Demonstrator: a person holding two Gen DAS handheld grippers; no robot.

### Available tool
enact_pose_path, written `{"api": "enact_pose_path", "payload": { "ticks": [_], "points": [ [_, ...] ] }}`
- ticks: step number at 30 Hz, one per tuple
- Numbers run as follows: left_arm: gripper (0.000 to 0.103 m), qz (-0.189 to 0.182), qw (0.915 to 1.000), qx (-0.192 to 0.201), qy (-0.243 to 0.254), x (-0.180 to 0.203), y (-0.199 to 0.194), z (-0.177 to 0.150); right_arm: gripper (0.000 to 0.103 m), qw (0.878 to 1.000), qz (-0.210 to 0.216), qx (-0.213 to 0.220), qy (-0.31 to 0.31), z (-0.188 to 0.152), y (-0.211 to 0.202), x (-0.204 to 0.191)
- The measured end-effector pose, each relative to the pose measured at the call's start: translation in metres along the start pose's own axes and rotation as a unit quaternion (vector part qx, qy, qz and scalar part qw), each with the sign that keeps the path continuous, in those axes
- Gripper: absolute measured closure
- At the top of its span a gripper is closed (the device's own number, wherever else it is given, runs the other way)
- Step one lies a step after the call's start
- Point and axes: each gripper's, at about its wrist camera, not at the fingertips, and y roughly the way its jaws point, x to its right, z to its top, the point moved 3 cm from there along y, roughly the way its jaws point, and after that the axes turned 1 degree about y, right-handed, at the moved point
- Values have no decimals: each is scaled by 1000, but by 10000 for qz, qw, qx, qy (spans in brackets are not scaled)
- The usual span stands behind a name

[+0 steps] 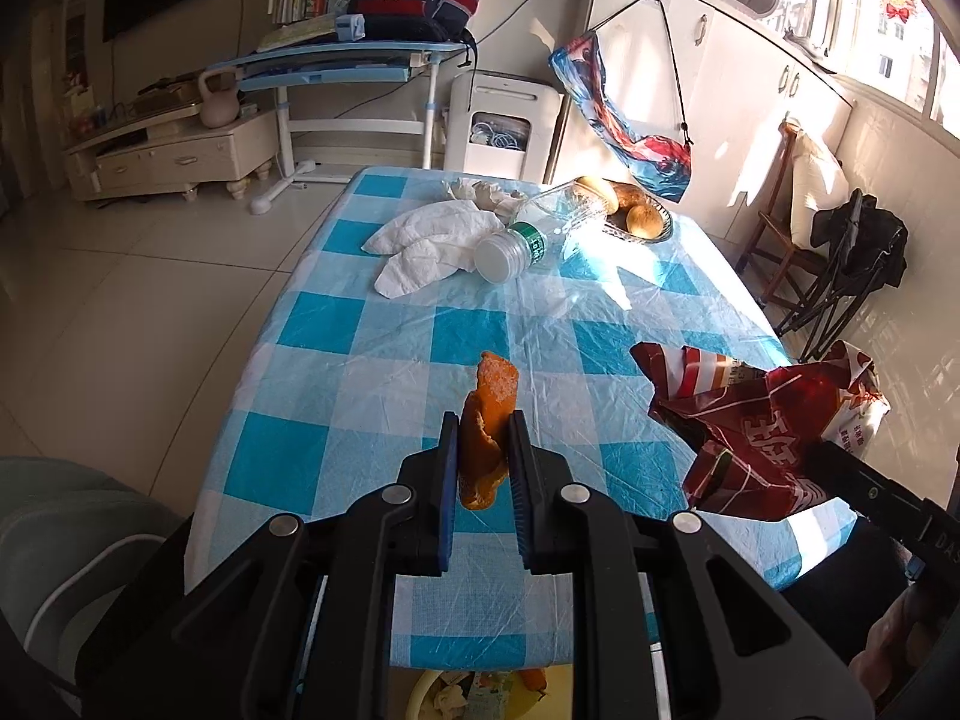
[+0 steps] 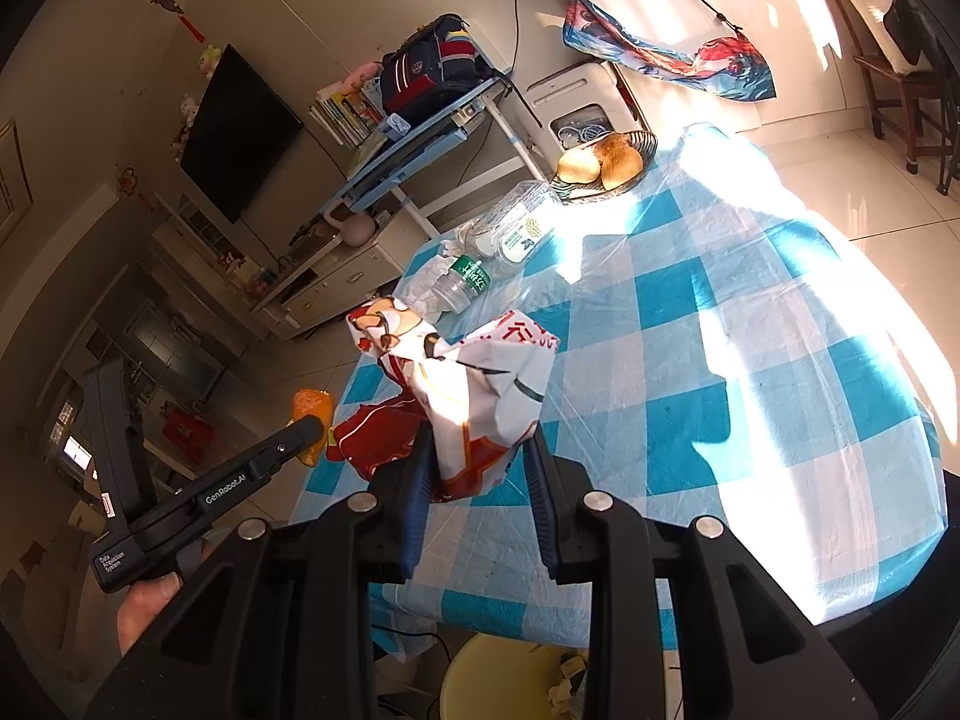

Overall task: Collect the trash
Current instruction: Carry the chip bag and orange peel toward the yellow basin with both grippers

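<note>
My left gripper is shut on an orange peel and holds it above the near end of the checked table. My right gripper is shut on a crumpled red and white snack bag, also lifted; the bag shows at the right in the left wrist view. An empty plastic bottle and crumpled white tissues lie at the table's far end. A yellow bin with trash in it stands on the floor below the table's near edge.
A wire basket of bread rolls sits at the far right corner of the table. A grey chair is at the near left. A folded black chair stands to the right. A blue desk is beyond.
</note>
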Motion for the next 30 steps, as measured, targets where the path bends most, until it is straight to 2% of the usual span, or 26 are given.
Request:
{"api": "enact_pose_path", "payload": {
  "ticks": [19, 30],
  "points": [
    [87, -59, 9997, 180, 148, 18, -51, -24, 73, 9994, -74, -35, -351, -26, -29, -13],
    [87, -100, 9995, 211, 236, 23, -72, -41, 73, 9979, -161, -289, -548, -51, -36, -19]
  ]
}}
